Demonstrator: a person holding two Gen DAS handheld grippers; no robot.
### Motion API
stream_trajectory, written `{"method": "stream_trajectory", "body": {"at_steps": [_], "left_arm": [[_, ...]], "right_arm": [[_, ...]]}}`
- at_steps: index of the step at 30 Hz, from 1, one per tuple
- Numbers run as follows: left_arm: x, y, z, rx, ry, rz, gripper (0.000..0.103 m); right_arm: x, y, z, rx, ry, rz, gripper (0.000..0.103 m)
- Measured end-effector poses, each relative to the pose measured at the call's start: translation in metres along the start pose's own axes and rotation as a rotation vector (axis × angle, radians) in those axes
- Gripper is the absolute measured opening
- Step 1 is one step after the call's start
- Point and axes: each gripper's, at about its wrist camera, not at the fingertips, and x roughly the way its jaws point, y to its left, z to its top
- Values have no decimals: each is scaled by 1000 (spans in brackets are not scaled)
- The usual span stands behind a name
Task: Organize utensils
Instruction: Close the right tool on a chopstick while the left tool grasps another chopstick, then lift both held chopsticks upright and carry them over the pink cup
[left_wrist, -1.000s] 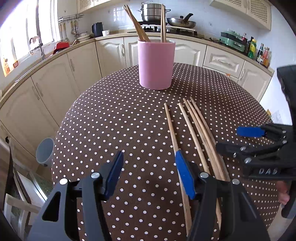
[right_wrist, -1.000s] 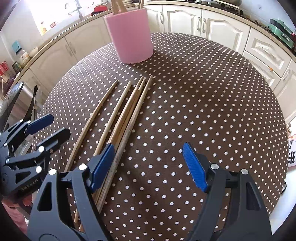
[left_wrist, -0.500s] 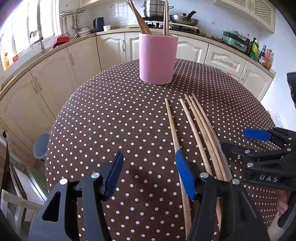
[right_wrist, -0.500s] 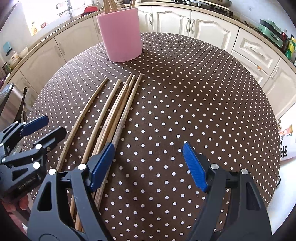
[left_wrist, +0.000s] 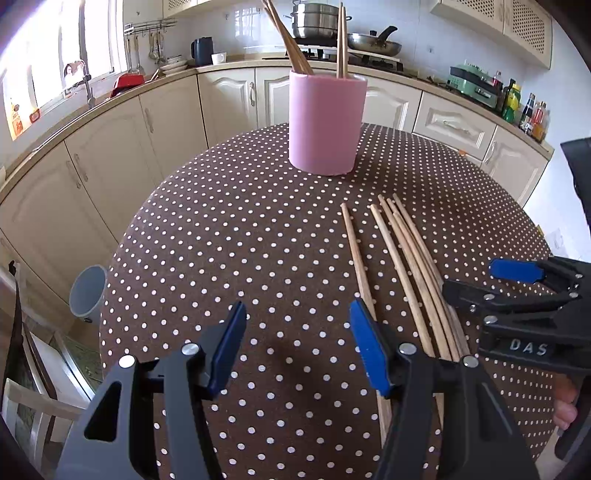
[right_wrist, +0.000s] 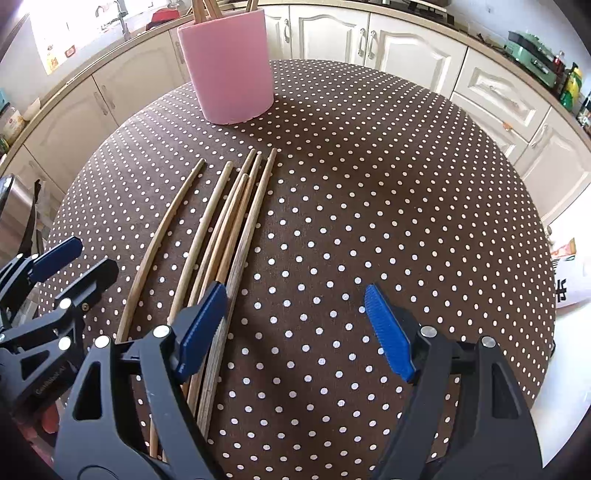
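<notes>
A: What are the left gripper's (left_wrist: 297, 347) fingers (left_wrist: 369, 350) doing?

B: They stand apart, released, with nothing between the blue pads but dotted cloth. The right-hand pad hangs just over the leftmost loose chopstick; whether it touches the wood I cannot tell.

A: And the right gripper (right_wrist: 295, 317)?

B: Its fingers (right_wrist: 388, 332) are spread wider and grasp nothing. In its own view the left pad sits over the near ends of the bundled sticks, while the other pad hangs above bare cloth. In the left wrist view that same gripper (left_wrist: 517, 291) comes in from the right edge, just beside the thick ends of the sticks, with a bit of the person's hand (left_wrist: 563, 406) showing below it.

A: Where do the chopsticks (right_wrist: 229, 229) lie?

B: Flat on the counter (right_wrist: 369, 184), which wears a brown cloth with white dots. There are about six of them, running from the grippers toward the far side. Four or so lie pressed together on the right; one lies a little apart from them, and another farther left on its own.

A: And the holder?

B: The pink cup (left_wrist: 327, 122) stands upright at the far side of the counter, beyond the tips of the loose sticks and apart from them. Several more chopsticks (left_wrist: 341, 40) stand in it, some leaning left, some nearly straight up.

A: Anything behind?

B: Cream kitchen cabinets (left_wrist: 166, 122) curve round the back, with pots (left_wrist: 317, 18) on the stove.
</notes>
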Motion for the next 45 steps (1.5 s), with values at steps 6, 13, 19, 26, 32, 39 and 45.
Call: {"method": "stream_trajectory", "body": {"at_steps": [6,13,19,26,32,39,45], "left_arm": [[-1,-4,-1,3,8,-23,58],[4,-14,-1,-7,18,-49,58],[21,-17,10,-43,86,-51,58],[37,-41,25,89,152,11,54],[42,-36,39,28,234,-38,7],[45,-21,41,-75,230,-95,7],[39,-20,27,-112,155,-80,7]], "right_arm": [[12,20,11,-26,13,-52,77],[2,26,5,-91,-11,-5,38],[-2,15,6,-100,-4,75,9],[4,-26,19,-16,57,281,7],[1,-40,18,-13,52,321,6],[0,-60,18,67,73,374,7],[-8,-76,20,103,48,391,7]]}}
